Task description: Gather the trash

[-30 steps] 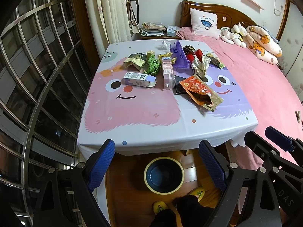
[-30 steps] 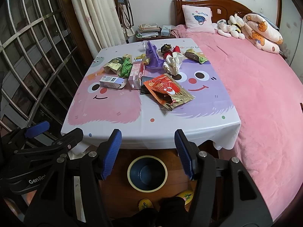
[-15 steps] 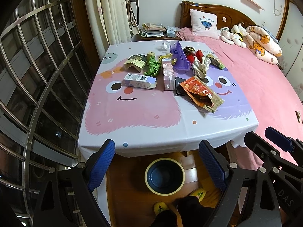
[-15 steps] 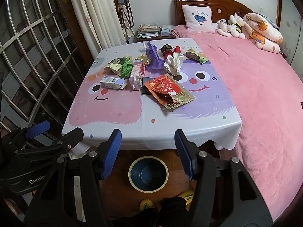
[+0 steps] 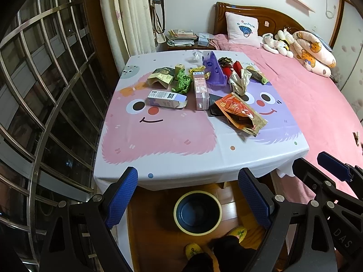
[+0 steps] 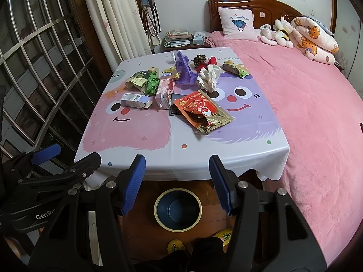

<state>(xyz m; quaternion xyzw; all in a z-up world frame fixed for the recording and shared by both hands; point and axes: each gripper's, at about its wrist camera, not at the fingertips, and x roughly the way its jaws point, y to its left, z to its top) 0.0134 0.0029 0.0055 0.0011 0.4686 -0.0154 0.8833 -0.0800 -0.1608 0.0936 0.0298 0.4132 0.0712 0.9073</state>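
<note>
Trash [image 5: 240, 113] lies piled mid-table [image 5: 158, 149], bin [image 5: 197, 213] waits empty on the floor below; left gripper [image 5: 187, 195] and right gripper [image 6: 177, 181] both hang released, holding nothing; collecting not yet begun, I judge; next, reach for the nearest wrapper

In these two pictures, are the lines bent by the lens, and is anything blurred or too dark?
Left wrist view: the window bars curve strongly and the corners go black; the table is sharp and evenly lit. Right wrist view: the same bending at the edges, trash bin in shade under the table edge, nothing blurred.
</note>
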